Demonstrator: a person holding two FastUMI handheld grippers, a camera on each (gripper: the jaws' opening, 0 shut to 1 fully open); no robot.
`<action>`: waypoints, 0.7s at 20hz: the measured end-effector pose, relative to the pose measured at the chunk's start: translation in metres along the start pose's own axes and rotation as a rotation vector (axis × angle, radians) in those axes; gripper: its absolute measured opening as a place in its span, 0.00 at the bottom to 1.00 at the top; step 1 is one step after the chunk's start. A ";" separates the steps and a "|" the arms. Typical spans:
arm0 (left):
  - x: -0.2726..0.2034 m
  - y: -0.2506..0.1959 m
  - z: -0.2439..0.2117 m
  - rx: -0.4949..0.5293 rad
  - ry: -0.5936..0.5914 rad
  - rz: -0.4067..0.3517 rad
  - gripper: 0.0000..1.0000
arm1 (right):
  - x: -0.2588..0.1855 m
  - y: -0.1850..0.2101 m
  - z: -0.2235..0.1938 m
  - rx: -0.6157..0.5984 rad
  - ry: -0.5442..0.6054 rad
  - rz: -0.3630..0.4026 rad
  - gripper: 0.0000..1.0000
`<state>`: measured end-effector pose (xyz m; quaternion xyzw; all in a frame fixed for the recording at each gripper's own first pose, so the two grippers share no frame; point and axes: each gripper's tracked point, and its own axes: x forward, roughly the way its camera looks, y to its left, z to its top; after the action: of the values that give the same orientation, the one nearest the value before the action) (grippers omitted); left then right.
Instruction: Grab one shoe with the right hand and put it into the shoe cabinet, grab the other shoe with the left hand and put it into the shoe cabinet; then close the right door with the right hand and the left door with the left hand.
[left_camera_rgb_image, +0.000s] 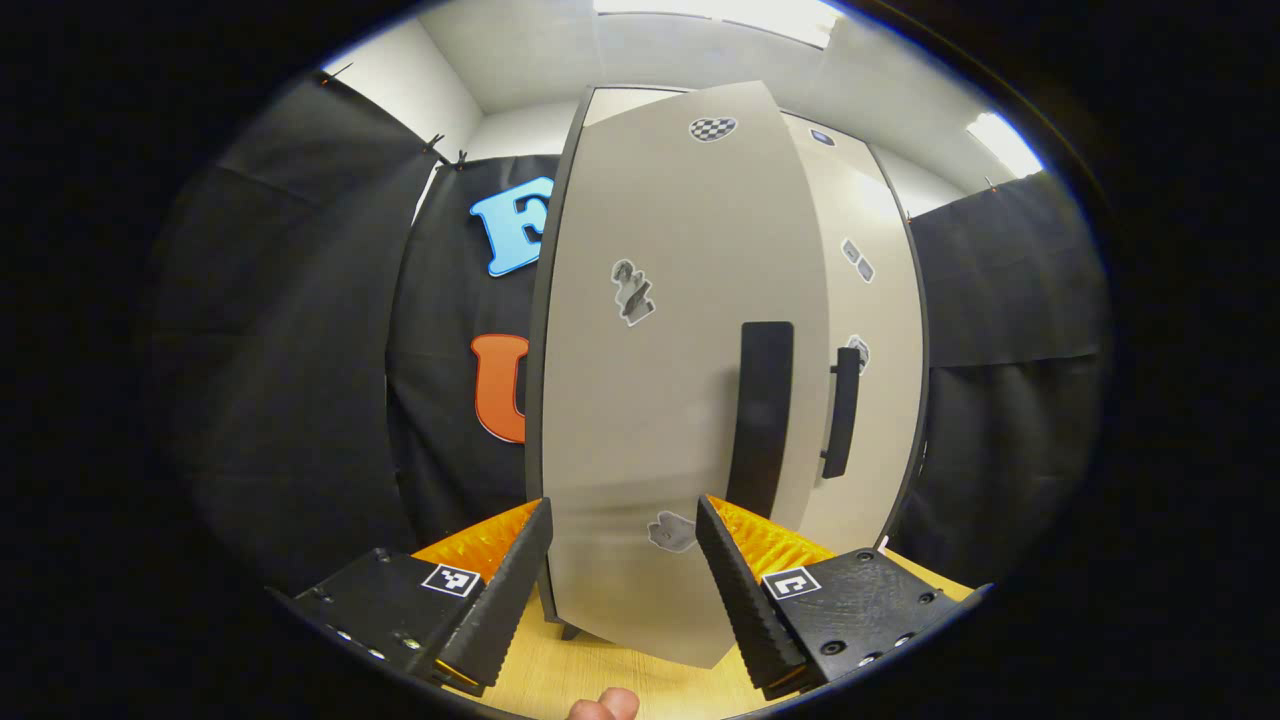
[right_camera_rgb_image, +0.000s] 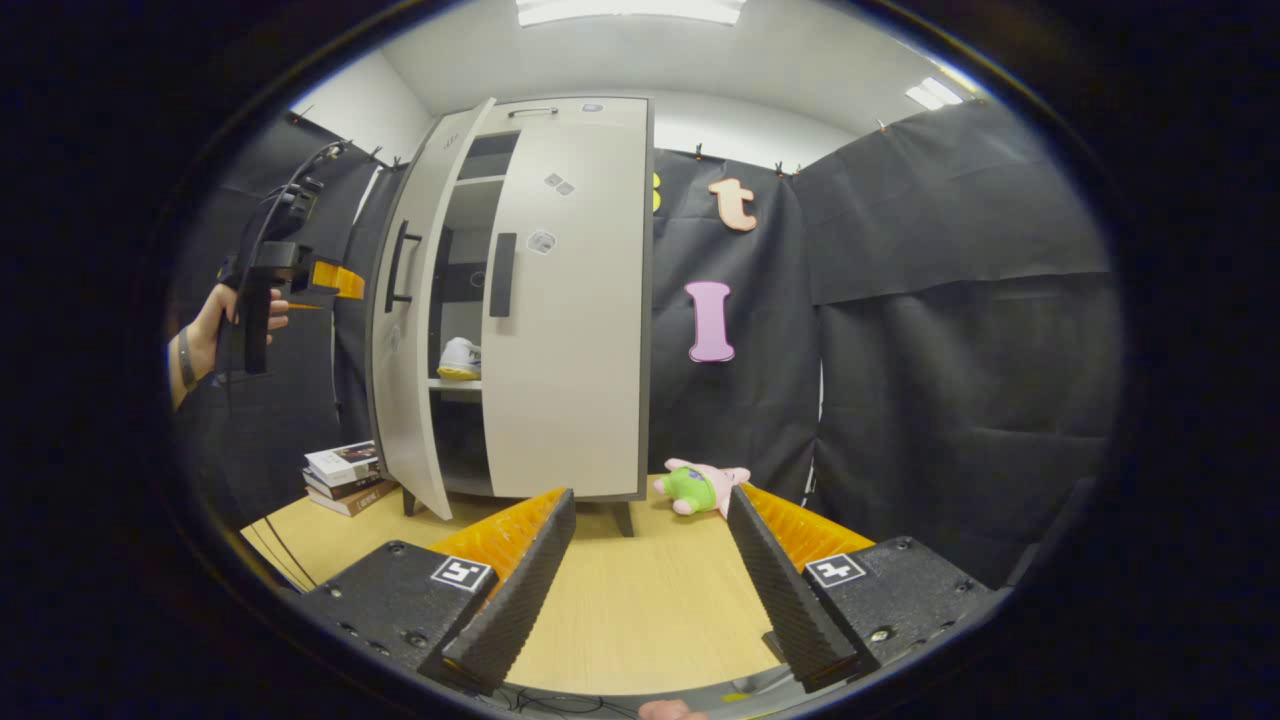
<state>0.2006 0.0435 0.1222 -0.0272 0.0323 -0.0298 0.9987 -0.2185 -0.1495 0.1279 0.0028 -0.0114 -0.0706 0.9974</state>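
Shoe cabinet (right_camera_rgb_image: 520, 300): pale, tall, dark-edged, standing on short legs on the wooden table (right_camera_rgb_image: 640, 600). Right door (right_camera_rgb_image: 565, 310) shut flush, dark vertical handle (right_camera_rgb_image: 502, 275) near its inner edge. Left door (right_camera_rgb_image: 415, 320) ajar, swung partway out, with its own handle (right_camera_rgb_image: 398, 268).

Contents, right gripper view: through the gap between the doors, one white shoe (right_camera_rgb_image: 460, 358) with a yellowish sole sits on a middle shelf; a higher shelf shows above it. I cannot tell where the second shoe is.

My right gripper (right_camera_rgb_image: 650, 560): fingers spread wide, holding nothing, touching nothing, hanging over the bare tabletop well apart from the cabinet.

My left gripper (left_camera_rgb_image: 625, 570): fingers likewise spread wide, holding nothing. In the left gripper view the left door (left_camera_rgb_image: 660, 400) faces me close up, its lower part lying between my fingers; whether they touch the panel I cannot tell. The door's handle (left_camera_rgb_image: 762, 410) stands just above my right-hand finger. Beyond its edge, the right door (left_camera_rgb_image: 860, 330) and its handle (left_camera_rgb_image: 842, 412).

Items in the right gripper view: my left gripper (right_camera_rgb_image: 325, 280) raised beside the left door's outer face, held in my hand (right_camera_rgb_image: 215, 325); a stack of books (right_camera_rgb_image: 345, 478) on the table by the cabinet's left foot; a pink-and-green plush toy (right_camera_rgb_image: 700, 487) lying on the table just right of the cabinet.

Stickers dot both doors.
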 end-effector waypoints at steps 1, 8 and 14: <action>-0.007 -0.003 0.001 0.012 -0.019 0.001 0.87 | 0.001 -0.001 0.001 -0.002 -0.002 -0.002 0.99; -0.070 -0.041 -0.003 0.019 -0.094 -0.013 0.87 | -0.005 0.005 -0.002 0.005 0.002 0.010 0.94; -0.129 -0.071 -0.046 0.006 -0.066 -0.004 0.87 | -0.014 0.019 0.000 0.009 -0.004 0.047 0.94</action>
<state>0.0653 -0.0222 0.0885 -0.0252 -0.0011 -0.0309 0.9992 -0.2298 -0.1291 0.1277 0.0070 -0.0137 -0.0469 0.9988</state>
